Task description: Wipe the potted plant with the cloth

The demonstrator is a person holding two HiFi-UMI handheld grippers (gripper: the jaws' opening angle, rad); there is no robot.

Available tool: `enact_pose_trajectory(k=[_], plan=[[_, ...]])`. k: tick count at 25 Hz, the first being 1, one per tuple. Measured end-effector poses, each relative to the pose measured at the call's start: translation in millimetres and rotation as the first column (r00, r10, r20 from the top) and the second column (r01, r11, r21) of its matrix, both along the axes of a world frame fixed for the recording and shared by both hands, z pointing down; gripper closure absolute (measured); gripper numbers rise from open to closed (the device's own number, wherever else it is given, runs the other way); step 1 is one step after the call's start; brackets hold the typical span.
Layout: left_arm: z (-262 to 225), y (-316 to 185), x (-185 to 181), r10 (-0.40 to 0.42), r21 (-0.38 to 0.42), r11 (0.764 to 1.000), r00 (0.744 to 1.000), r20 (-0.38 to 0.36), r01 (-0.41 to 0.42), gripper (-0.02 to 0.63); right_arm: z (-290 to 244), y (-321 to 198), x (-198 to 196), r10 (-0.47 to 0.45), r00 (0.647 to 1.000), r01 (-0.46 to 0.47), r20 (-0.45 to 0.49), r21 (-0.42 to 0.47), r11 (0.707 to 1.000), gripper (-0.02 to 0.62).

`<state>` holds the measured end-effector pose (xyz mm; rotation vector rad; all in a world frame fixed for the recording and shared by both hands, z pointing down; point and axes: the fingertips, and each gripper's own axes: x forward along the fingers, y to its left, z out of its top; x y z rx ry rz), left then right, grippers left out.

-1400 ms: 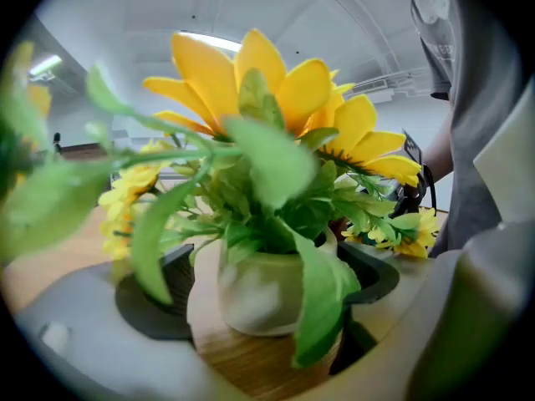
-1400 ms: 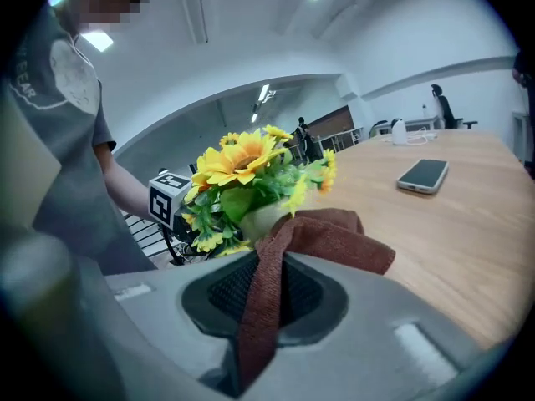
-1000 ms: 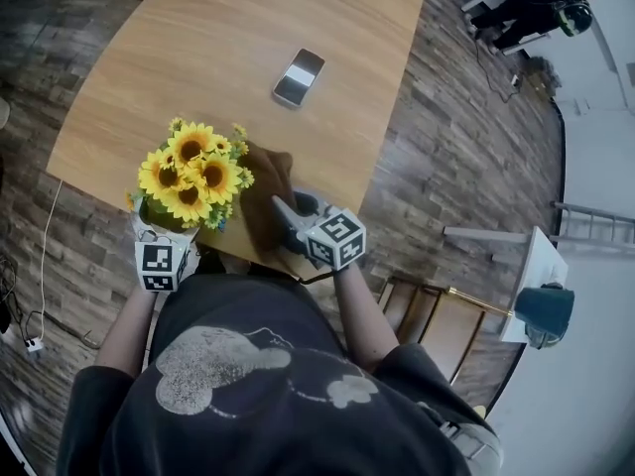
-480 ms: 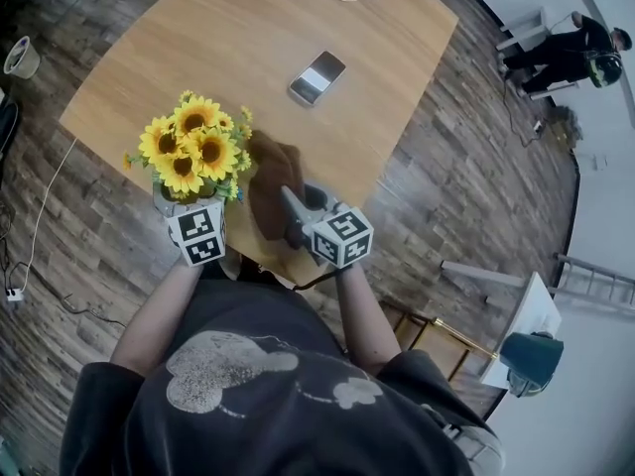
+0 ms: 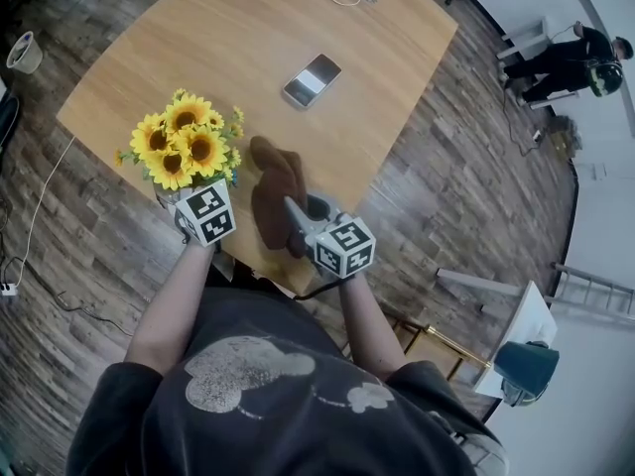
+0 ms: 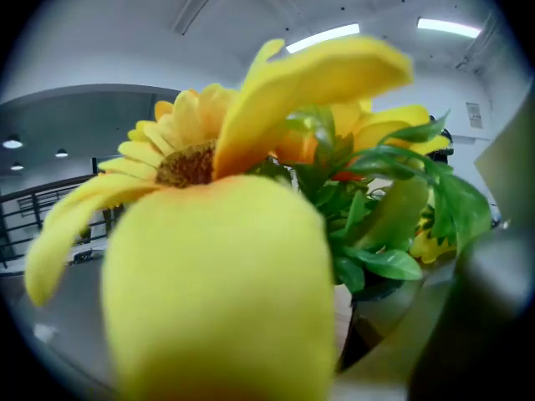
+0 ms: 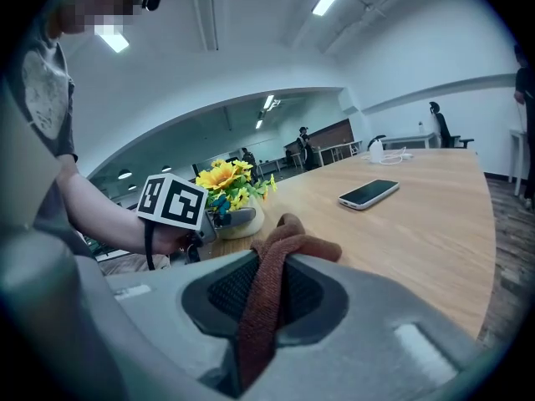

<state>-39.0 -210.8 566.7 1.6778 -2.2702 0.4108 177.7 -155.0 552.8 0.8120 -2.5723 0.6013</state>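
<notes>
While the right claw (image 7: pixel 266 286) pinched the limp brown cloth (image 5: pixel 273 191) tight just beside it, the potted plant (image 5: pixel 184 152) stood at the near edge of the worktop (image 5: pixel 238 48), left claw (image 7: pixel 227 216) at its pot rim, grip masked by petals. It looked light, tippy, soft-petalled; the pot, not the blooms, was where to hold.

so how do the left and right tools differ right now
The left tool sits at the potted plant, apparently clamped on its pot; the right tool is shut on the brown cloth. The left tool's view is filled with petals, the right tool's looks across the table. Both are gripping something.
</notes>
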Motion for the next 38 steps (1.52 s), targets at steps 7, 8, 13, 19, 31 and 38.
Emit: enact_pose_trajectory(k=[7, 8, 13, 19, 31, 38], plan=[[3, 2, -3, 0.015, -0.009, 1.000, 1.000, 0.019, -0.014, 0.018, -4, -1, -8, -0.035, 0.999, 0.035, -0.002, 0.014, 0.999, 0.554], [3, 2, -3, 0.028, -0.005, 1.000, 0.999, 0.020, -0.028, 0.018, -6, -3, -9, -0.038, 0.999, 0.038, 0.002, 0.017, 0.999, 0.554], [0, 7, -8, 0.143, 0.006, 0.990, 0.989, 0.025, -0.144, 0.021, -20, -16, -26, -0.063, 0.998, 0.062, 0.024, 0.042, 0.997, 0.554], [-1, 15, -7, 0.325, 0.003, 0.946, 0.945, 0.022, -0.325, 0.021, -28, -41, -52, -0.089, 0.996, 0.087, 0.018, 0.075, 0.993, 0.554], [1, 14, -6, 0.742, -0.039, 0.670, 0.670, 0.004, -0.742, 0.026, -26, -90, -126, -0.180, 0.984, 0.180, -0.005, 0.101, 0.979, 0.554], [1, 17, -4, 0.900, -0.039, 0.436, 0.436, -0.002, -0.899, 0.028, -19, -120, -173, -0.229, 0.973, 0.226, 0.023, 0.081, 0.971, 0.554]])
